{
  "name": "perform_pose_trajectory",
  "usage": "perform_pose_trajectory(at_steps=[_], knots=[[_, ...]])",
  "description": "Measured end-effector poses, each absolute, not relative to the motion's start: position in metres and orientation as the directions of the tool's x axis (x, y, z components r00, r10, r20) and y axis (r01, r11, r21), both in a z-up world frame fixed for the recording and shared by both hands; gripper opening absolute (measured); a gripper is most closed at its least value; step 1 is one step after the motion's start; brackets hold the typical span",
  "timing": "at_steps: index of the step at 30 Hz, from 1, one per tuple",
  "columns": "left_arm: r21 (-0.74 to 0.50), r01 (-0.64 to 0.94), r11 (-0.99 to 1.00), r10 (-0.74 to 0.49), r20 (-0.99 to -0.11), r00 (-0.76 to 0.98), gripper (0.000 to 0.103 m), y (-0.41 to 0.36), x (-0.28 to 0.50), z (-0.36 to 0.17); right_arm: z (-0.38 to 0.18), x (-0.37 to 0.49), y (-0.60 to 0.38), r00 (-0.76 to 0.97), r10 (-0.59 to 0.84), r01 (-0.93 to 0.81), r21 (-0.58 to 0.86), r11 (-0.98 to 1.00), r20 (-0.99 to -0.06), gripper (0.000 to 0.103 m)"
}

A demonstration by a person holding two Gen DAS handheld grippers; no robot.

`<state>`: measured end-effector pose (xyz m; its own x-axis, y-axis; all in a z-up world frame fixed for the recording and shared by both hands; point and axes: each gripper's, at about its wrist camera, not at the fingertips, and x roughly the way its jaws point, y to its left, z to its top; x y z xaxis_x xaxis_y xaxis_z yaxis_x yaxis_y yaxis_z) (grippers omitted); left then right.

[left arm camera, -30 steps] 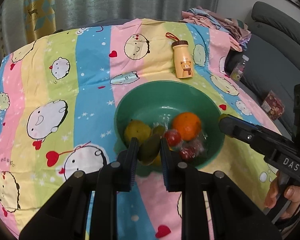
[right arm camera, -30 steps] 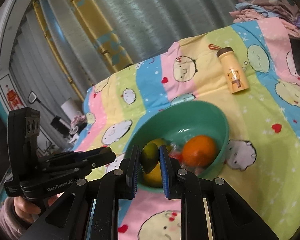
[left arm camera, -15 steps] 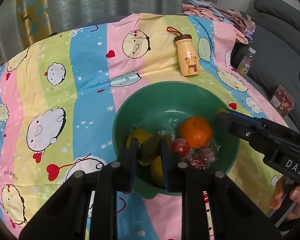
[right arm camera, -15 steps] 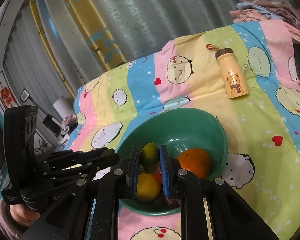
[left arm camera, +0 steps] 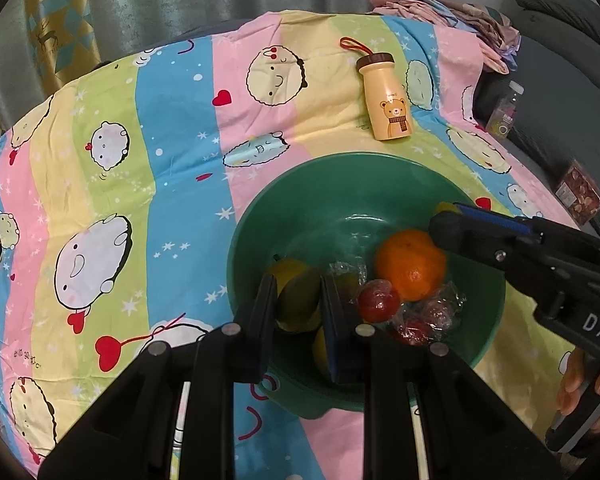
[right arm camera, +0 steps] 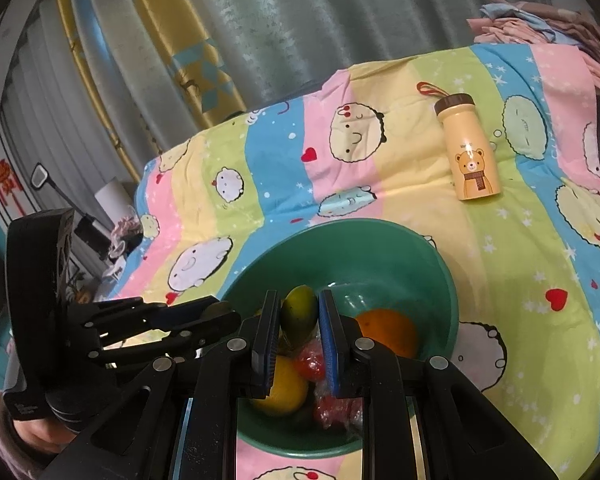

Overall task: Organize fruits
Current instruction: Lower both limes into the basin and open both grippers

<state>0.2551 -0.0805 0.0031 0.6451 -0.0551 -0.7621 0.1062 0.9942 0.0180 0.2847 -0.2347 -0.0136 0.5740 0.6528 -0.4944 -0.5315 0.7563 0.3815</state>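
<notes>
Most of the fruit already sits in the round green plastic bowl (left arm camera: 380,176): a bright orange (left arm camera: 411,269), a yellow lemon (right arm camera: 282,386) and red wrapped fruits (left arm camera: 380,305). The left gripper (left arm camera: 299,312) clenches a yellow-green fruit (left arm camera: 300,304) over the bowl. The right gripper (right arm camera: 299,340) likewise grips a green-yellow lime-like fruit (right arm camera: 299,314) (both probably about to be dropped in).
</notes>
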Motion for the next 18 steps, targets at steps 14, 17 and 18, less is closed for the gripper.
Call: perform_pose_trajectory(at_steps=[14,17,18], knots=[[0.056,0.128,0.99,-0.036,-0.783,0.62,0.021,-0.085,0.265,-0.002,-0.02,0.296,-0.221,0.554,0.607,-0.525,0.327,0.786,-0.57,0.021],[0.064,0.125,0.99,-0.026,-0.79,0.612,0.021,-0.084,0.268,-0.005,-0.02,0.298,-0.22,0.555,0.595,-0.52,0.315,0.794,-0.581,0.021],[0.064,0.125,0.99,-0.026,-0.792,0.61,0.021,-0.083,0.268,-0.005,-0.021,0.299,-0.219,0.555,0.592,-0.519,0.313,0.795,-0.584,0.021]])
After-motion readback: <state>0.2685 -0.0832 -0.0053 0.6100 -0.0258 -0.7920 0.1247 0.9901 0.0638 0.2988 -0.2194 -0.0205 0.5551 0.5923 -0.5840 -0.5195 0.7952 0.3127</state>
